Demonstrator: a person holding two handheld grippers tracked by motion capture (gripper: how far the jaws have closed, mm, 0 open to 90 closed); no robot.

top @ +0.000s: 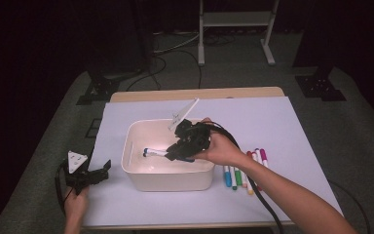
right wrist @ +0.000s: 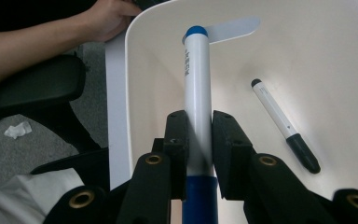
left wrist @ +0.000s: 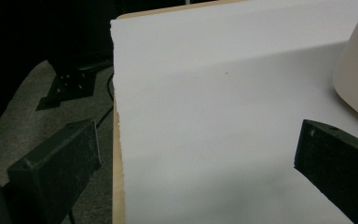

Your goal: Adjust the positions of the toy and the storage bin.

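Forearm and hand of the person reach in from the lower right of the high view, carrying the right tool point(top: 181, 150) over the middle of the frame. Below it spreads the table point(top: 292, 122), covered by a pale lilac sheet that takes up most of the picture. At the centre of that sheet stands a cream rectangular plastic bin point(top: 168, 179), open at the top.

At the lower left of the high view the left tool point(top: 102, 170) sits by the table's edge in the person's other hand; in the left gripper view its jaws stand spread wide with nothing between them, the bare sheet beyond and the bin's rounded wall at the right edge.

In the right gripper view the right tool's jaws are pinched on a white marker with a blue cap and blue end point(right wrist: 197, 107), which points up the middle of the frame, inside the bin. On the bin's floor, at centre right of that view, lies a smaller white marker with a black cap point(right wrist: 282, 122), apart from the held one.

Just right of the bin in the high view, a row of coloured markers point(top: 245, 171) lies on the sheet.
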